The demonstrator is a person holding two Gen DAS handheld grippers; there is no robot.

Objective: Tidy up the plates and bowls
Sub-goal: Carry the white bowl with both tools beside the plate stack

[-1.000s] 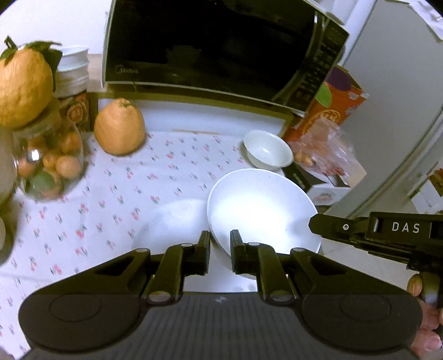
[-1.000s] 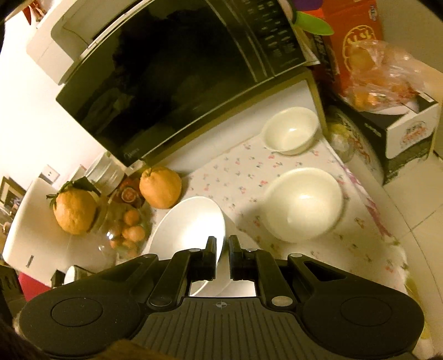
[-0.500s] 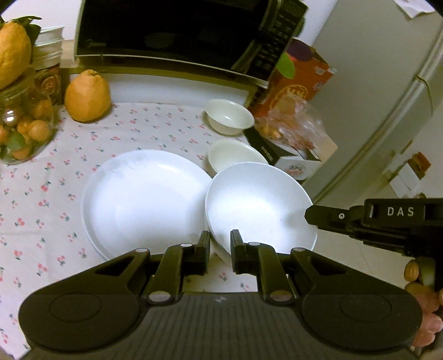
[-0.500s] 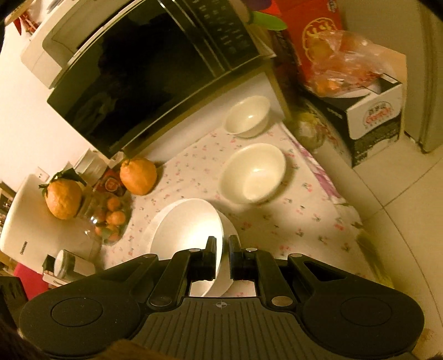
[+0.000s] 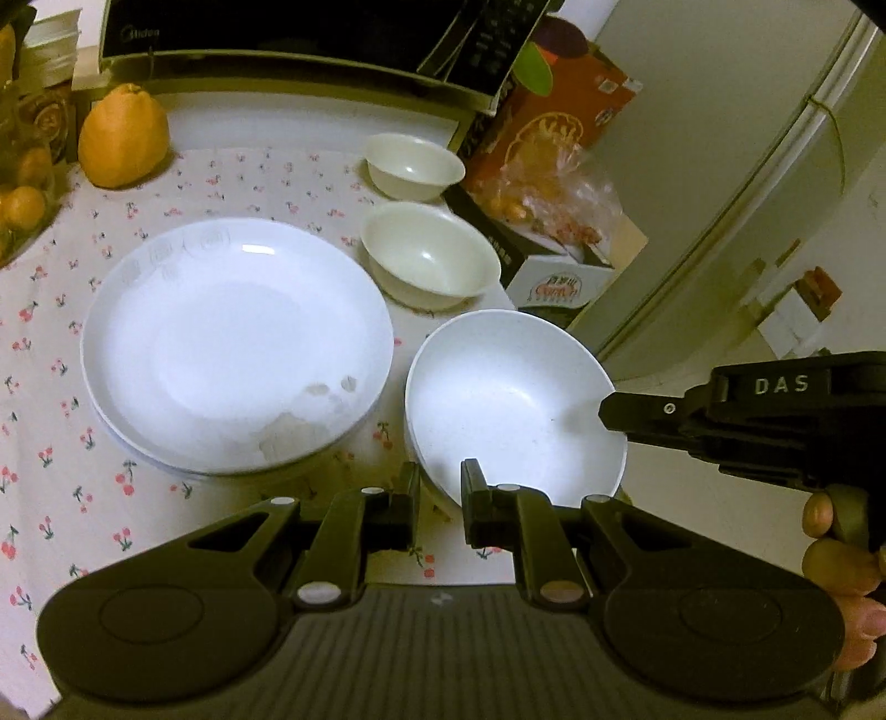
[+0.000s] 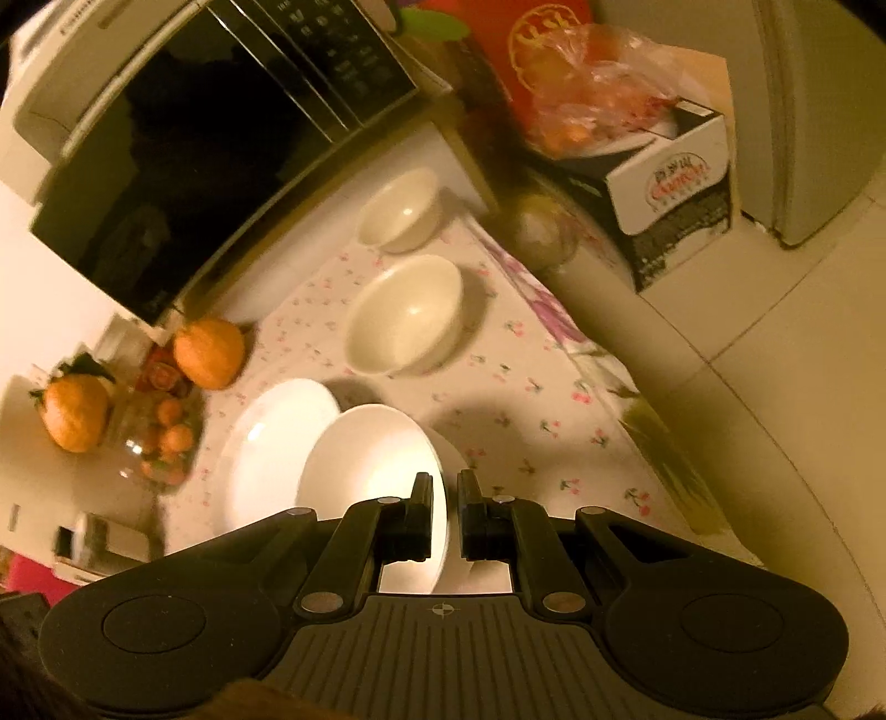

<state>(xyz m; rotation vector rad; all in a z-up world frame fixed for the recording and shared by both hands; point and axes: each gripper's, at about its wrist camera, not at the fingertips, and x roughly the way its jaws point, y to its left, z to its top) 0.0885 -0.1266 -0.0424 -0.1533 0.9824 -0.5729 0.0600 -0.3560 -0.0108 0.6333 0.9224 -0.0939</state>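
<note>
Both the left gripper (image 5: 438, 487) and right gripper (image 6: 444, 512) were clamped on opposite rims of the white bowl (image 5: 512, 407) (rigid, glazed, probably slippery and breakable), its basin lying ahead of the left jaws.

Dim, warm yellow indoor light; glare on large plate (image 5: 238, 343); soft shadows across worktop (image 6: 498, 410); fisheye-curved edges, slightly motion-blurred.

i see the table (image 5: 232, 183) under a white cloth with small red cherries. a stack of wide white plates (image 5: 232, 343) sits mid-table; two cream bowls stand near the right edge, the larger bowl (image 5: 429, 255) just beside the plates, the smaller bowl (image 5: 412, 166) behind it toward the back edge. an orange citrus fruit (image 5: 122, 141) rests at the back left, by the microwave (image 5: 288, 27)
</note>
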